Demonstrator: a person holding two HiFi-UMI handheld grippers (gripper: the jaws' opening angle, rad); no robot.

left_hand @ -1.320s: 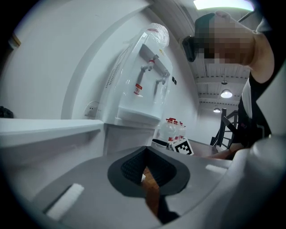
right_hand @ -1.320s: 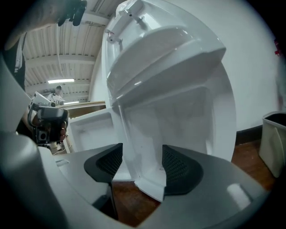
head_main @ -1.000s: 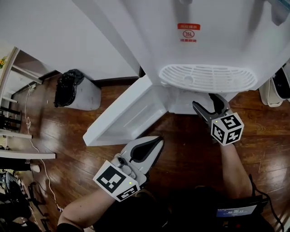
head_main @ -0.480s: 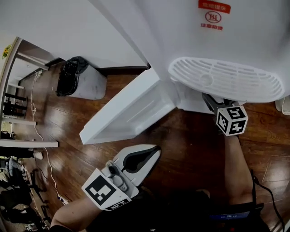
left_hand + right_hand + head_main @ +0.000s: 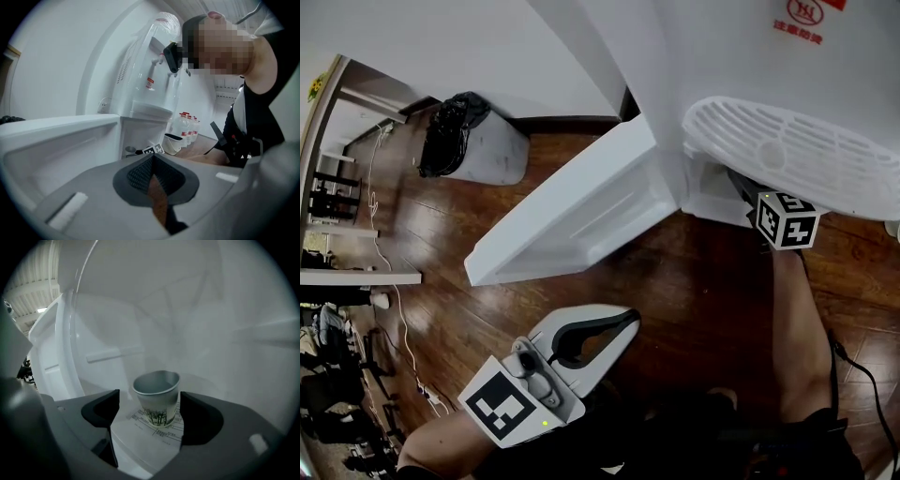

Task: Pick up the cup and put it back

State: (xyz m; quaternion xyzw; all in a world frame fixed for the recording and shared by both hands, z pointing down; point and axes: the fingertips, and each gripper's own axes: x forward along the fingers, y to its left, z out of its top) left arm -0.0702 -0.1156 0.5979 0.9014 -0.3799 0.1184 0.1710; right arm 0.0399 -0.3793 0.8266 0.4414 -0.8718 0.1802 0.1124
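Observation:
A paper cup [image 5: 157, 401] with a tree print stands upright on a printed sheet [image 5: 157, 430] inside the white water dispenser's lower cabinet [image 5: 712, 187]. My right gripper [image 5: 149, 400] reaches into that cabinet. Its jaws have just been opening and now stand wide, with the cup between the dark pads [image 5: 101, 411] and no pad pressing on it. In the head view only its marker cube [image 5: 787, 220] shows under the drip tray [image 5: 787, 150]. My left gripper [image 5: 609, 333] hangs shut and empty over the wooden floor, short of the cabinet.
The cabinet door [image 5: 577, 216] swings open to the left. A bin with a black bag [image 5: 473, 155] stands by the wall. Water bottles [image 5: 187, 127] and a white basket [image 5: 174, 143] sit beyond the dispenser. A cable [image 5: 380, 272] runs along the floor at left.
My right gripper has pushed forward and down under the drip tray into the cabinet, so its jaws have left the head view. The left gripper has stayed about where it was.

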